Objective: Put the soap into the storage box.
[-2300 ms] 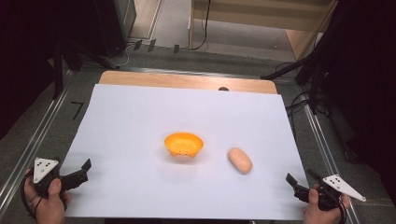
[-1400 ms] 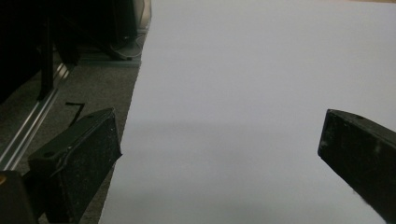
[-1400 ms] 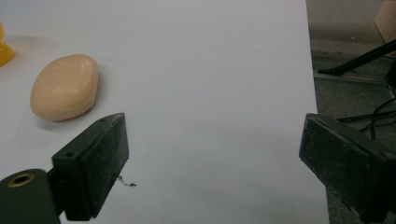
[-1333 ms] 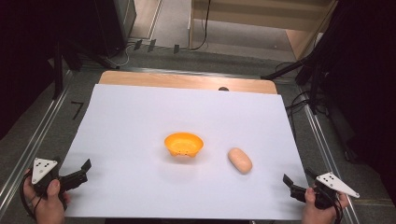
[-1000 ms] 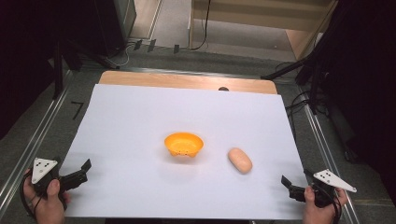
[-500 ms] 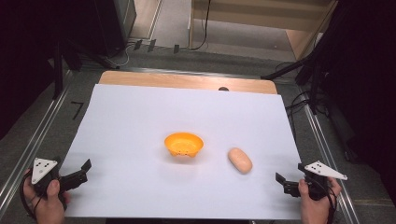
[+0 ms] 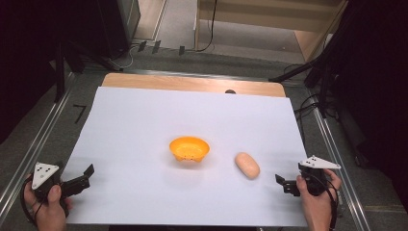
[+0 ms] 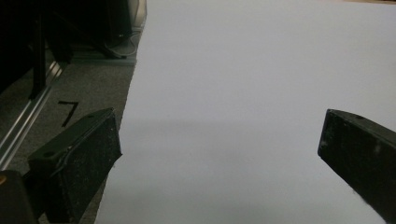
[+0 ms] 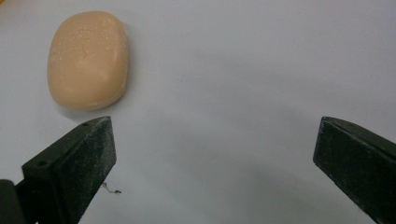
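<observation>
The left gripper (image 7: 85, 177) is parked at the near left, jaws spread and empty. Right of the orange bowl (image 7: 189, 148), the soap bar (image 7: 247, 165) lies flat. The right gripper (image 7: 285, 183), its 2 jaws wide apart, should be centred over the bar's narrow width before being closed.

A white paper sheet (image 7: 144, 125) covers the light wooden tabletop (image 7: 192, 83); grey carpeted floor (image 7: 38, 144) surrounds it. Black cables (image 7: 207, 29) trail beyond; pale wooden shelving (image 7: 269, 19) stands behind.

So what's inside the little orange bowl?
The orange plastic bowl looks empty; small dots, perhaps holes, mark its inside. Its near rim covers part of the bottom.
</observation>
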The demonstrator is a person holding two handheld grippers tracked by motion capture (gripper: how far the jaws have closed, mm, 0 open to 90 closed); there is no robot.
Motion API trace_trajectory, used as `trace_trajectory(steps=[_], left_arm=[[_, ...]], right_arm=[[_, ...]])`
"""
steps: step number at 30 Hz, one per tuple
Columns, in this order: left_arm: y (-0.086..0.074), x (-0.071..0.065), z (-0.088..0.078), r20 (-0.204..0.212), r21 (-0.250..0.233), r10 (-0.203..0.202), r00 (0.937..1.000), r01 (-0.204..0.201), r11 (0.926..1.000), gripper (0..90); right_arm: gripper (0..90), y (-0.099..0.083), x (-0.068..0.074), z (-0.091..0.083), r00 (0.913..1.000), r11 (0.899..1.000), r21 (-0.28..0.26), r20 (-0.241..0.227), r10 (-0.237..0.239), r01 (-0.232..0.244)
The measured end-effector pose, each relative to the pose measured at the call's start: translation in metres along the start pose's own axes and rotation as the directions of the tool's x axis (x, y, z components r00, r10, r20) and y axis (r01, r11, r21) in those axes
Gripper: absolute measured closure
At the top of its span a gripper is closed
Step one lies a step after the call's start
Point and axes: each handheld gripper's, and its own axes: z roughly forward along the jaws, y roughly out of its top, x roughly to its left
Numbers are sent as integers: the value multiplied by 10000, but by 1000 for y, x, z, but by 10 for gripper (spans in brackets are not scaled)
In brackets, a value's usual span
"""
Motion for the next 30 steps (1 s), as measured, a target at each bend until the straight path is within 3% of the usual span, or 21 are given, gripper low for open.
trace_trajectory(steps=[18, 30], left_arm=[[0, 0, 1, 17, 10, -59, 10000, 59, 10000, 0], [0, 1, 1, -9, 31, -67, 10000, 67, 10000, 0]], right_arm=[[0, 43, 27, 22, 9962, 9934, 832, -450, -748, 783], [0, 62, 46, 36, 9869, 9742, 1671, -805, -1396, 1514]])
